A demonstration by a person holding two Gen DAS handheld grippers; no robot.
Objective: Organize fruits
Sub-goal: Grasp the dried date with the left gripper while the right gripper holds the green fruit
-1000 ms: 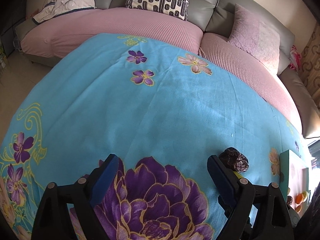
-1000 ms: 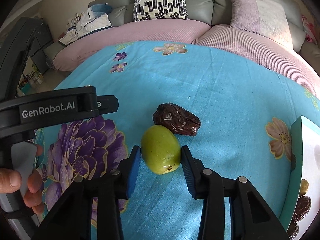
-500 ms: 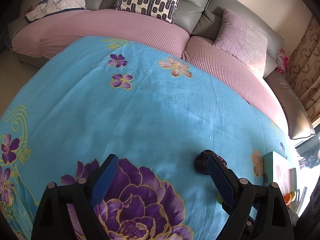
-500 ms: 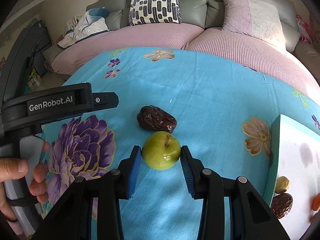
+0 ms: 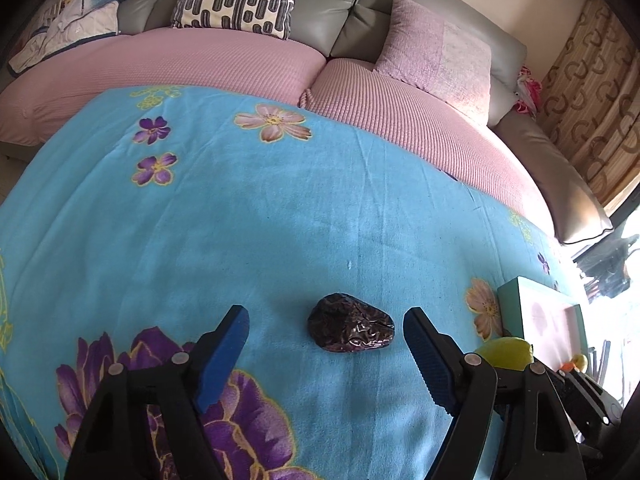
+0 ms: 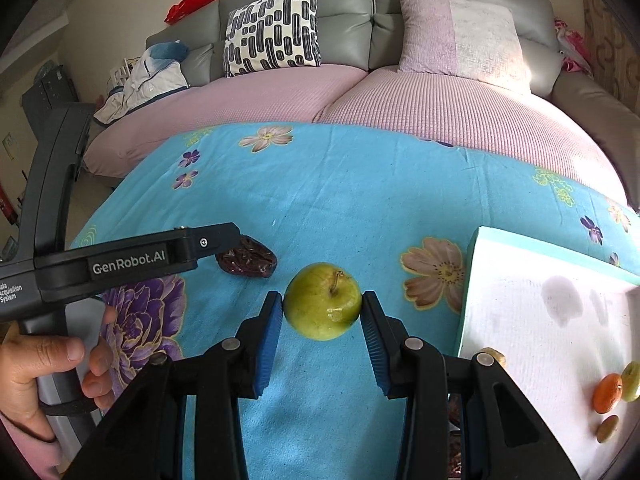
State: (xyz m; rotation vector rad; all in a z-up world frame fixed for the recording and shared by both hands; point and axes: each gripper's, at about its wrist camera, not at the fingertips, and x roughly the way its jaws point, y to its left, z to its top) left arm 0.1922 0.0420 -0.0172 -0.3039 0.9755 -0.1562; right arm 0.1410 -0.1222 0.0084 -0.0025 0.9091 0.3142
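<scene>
Behind the floral blue cloth (image 6: 360, 200) stands a grey sofa (image 6: 352, 12).

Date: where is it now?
On the blue cloth, the date lies between the open left tongs, left of the green apple in the right tongs.

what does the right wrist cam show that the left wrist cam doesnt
Only the right wrist view shows the person's hand holding the left gripper's handle, the apple's stem, the orange fruit in the tray, and the soft toys on the sofa back.

Only the left wrist view shows the left gripper open around the date, plus the curtain.

Both show the date, the green apple in the right gripper, the tray, the blue floral cloth and the patterned cushion.
</scene>
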